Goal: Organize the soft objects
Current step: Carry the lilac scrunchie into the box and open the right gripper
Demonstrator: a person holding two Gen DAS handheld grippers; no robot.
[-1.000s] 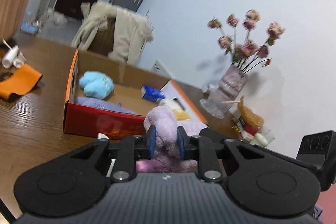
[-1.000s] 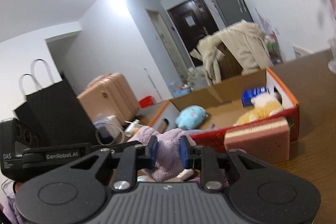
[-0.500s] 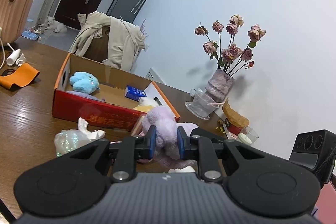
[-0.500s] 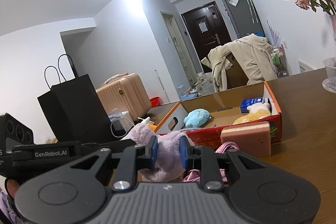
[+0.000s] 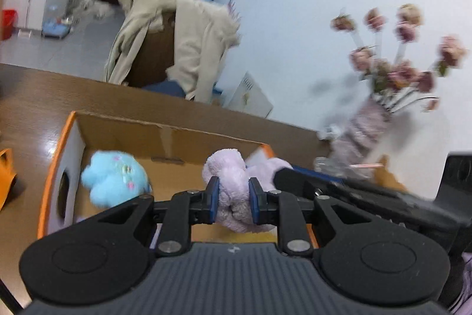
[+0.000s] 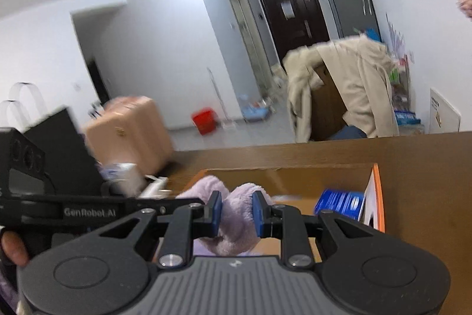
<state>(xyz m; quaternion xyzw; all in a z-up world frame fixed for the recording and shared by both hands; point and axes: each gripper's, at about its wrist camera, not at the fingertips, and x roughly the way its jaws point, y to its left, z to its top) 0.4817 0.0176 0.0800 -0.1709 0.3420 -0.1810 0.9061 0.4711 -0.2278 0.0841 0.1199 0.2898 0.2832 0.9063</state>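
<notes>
Lilac plush carried between both my grippers, above the open cardboard box.

My left gripper (image 5: 233, 198) and right gripper (image 6: 235, 211) each clamp the lilac plush (image 5: 236, 182) over the cardboard box (image 5: 165, 135) (blue plush (image 5: 115, 179) lies inside) on the table (image 5: 26, 96).

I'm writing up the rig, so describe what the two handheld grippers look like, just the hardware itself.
Both match. The left gripper and right gripper have matte black linkage arms with silver pivot screws, blue pads on the fingers, and a ribbed dark grey body. Seen from the right wrist, the left unit's side reads "GenRobot.AI" in white.
</notes>
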